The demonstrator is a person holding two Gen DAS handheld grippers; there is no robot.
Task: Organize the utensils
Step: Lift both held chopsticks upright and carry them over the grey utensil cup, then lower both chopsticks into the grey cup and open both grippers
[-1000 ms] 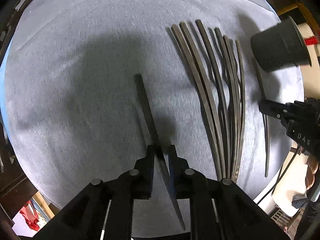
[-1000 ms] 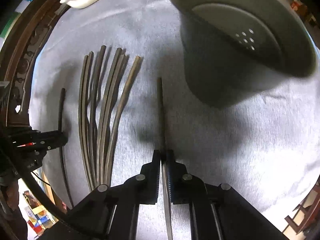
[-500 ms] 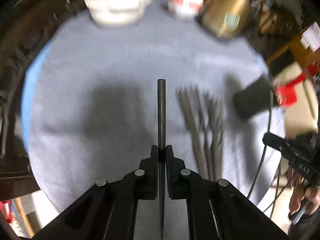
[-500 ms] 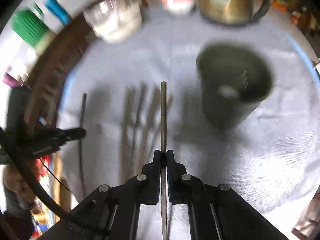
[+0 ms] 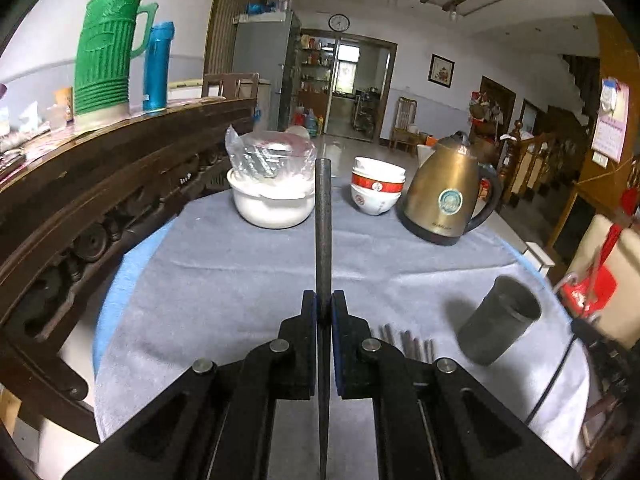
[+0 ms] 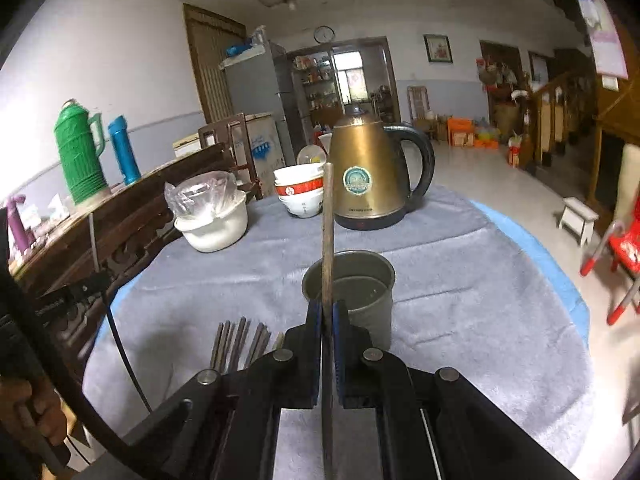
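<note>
Grey cloth (image 5: pixel 240 264) covers the table. Both my grippers are clamped on chopsticks: left gripper (image 5: pixel 323 312) on a dark chopstick (image 5: pixel 323 224), right gripper (image 6: pixel 327 316) on a brown chopstick (image 6: pixel 327 232) near the grey cup (image 6: pixel 372 292). Loose chopsticks (image 6: pixel 240 340) lie left.

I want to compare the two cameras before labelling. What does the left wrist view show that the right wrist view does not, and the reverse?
Only the left wrist view shows the left gripper shut on a dark chopstick, and the grey cup from outside.

Only the right wrist view shows the right gripper shut on a brown chopstick, the cup's inside, and a white stool.

Both show the kettle, stacked bowls, bagged white bowl, green thermos and loose chopsticks.
</note>
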